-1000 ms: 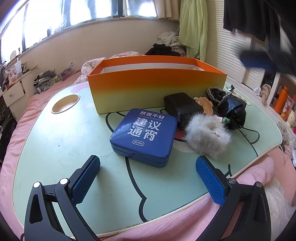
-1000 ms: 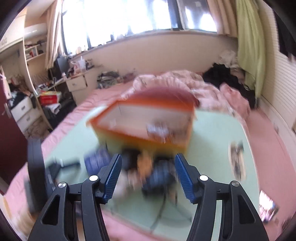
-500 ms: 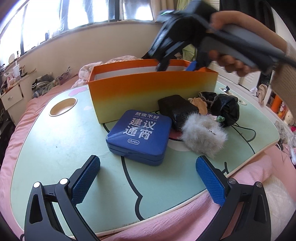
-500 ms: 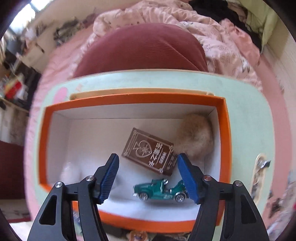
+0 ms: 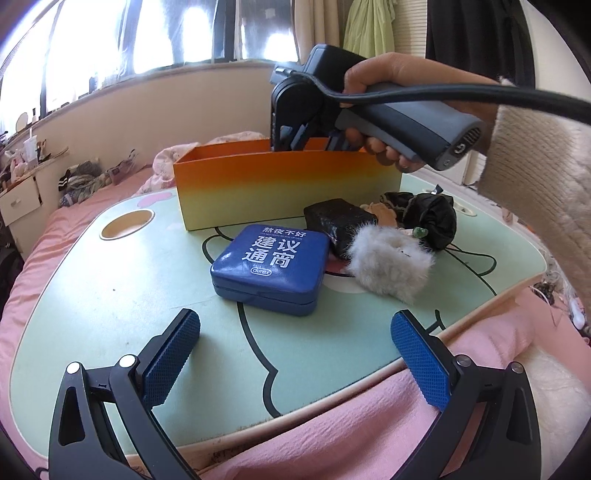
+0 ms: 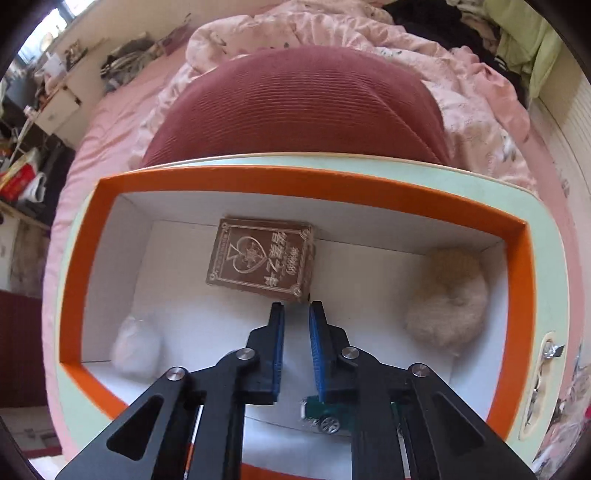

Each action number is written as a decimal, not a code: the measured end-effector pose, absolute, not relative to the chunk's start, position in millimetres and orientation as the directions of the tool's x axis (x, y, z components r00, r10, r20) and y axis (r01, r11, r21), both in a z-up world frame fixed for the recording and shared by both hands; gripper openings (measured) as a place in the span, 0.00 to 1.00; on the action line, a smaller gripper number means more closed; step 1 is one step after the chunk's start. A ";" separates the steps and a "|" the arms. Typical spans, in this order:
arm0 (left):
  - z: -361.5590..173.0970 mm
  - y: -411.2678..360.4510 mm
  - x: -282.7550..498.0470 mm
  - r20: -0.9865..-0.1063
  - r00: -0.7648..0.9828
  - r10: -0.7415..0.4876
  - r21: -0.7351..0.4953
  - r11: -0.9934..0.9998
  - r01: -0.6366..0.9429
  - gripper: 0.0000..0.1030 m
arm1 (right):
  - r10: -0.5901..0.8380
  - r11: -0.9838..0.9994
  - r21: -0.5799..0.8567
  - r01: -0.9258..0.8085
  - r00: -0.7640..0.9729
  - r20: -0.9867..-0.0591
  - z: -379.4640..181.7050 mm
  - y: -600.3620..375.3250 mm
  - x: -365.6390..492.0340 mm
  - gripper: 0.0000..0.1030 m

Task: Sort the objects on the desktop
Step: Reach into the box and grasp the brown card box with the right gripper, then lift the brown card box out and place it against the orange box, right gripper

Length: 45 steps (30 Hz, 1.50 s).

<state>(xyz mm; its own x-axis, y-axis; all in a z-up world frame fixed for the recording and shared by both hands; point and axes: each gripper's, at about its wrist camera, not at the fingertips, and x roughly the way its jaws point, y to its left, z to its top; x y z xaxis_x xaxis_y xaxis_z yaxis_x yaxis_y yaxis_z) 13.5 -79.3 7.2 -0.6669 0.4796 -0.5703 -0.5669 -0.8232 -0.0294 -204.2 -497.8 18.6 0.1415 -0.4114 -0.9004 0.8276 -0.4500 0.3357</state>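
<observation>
Having narrowed since half a second ago, the right tool point(image 6: 295, 343) hangs nearly closed, empty, inside the orange box point(image 6: 295, 177) (green toy car point(image 6: 328, 417) beneath); the left tool point(image 5: 295, 354) gapes wide, empty, near the blue tin point(image 5: 271, 269).

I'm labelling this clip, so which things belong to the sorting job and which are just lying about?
Job: orange box, blue tin, black pouch, grey furry puff, black scrunchie, card box, toy car.

Lying about: red cushion, pink blanket, green curtain.

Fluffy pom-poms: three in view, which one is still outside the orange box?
The grey-white pom-pom, on the table right of the blue tin. The beige pom-pom and white pom-pom already lie inside the orange box.
</observation>
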 end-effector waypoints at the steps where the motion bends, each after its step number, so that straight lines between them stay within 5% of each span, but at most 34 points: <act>1: 7.4 -79.1 14.0 -0.568 -0.669 0.479 -0.027 -0.823 -0.567 1.00 | -0.421 -0.452 0.344 0.823 0.144 -0.896 20.6 -499.7 -205.5 0.28; 3: 4.7 -78.7 16.6 -0.569 -0.669 0.478 -0.024 -0.823 -0.568 1.00 | -0.459 -0.458 0.378 0.804 0.150 -0.876 26.8 -500.3 -208.5 0.56; 4: 1.9 -77.6 16.2 -0.575 -0.666 0.475 -0.021 -0.823 -0.568 1.00 | -0.471 -0.461 0.385 0.800 0.147 -0.870 28.8 -501.6 -208.4 0.57; 15: -4.8 -76.3 13.4 -0.593 -0.646 0.481 -0.024 -0.812 -0.583 1.00 | -0.396 -0.467 0.267 0.843 0.071 -0.916 17.9 -533.6 -188.5 0.56; 26: -3.2 -76.2 15.1 -0.588 -0.646 0.486 -0.024 -0.809 -0.587 1.00 | -0.802 -0.244 0.555 0.795 0.156 -0.577 79.8 -337.6 -194.9 0.55; 37: -2.0 -76.4 10.3 -0.597 -0.642 0.481 -0.023 -0.810 -0.586 1.00 | -0.780 -0.107 0.578 0.809 0.292 -0.553 44.0 -347.6 -129.2 0.57; 45: -1.0 -76.1 12.4 -0.595 -0.643 0.483 -0.025 -0.810 -0.586 1.00 | -0.864 -0.193 0.526 0.828 0.111 -0.492 26.6 -279.2 -129.5 0.69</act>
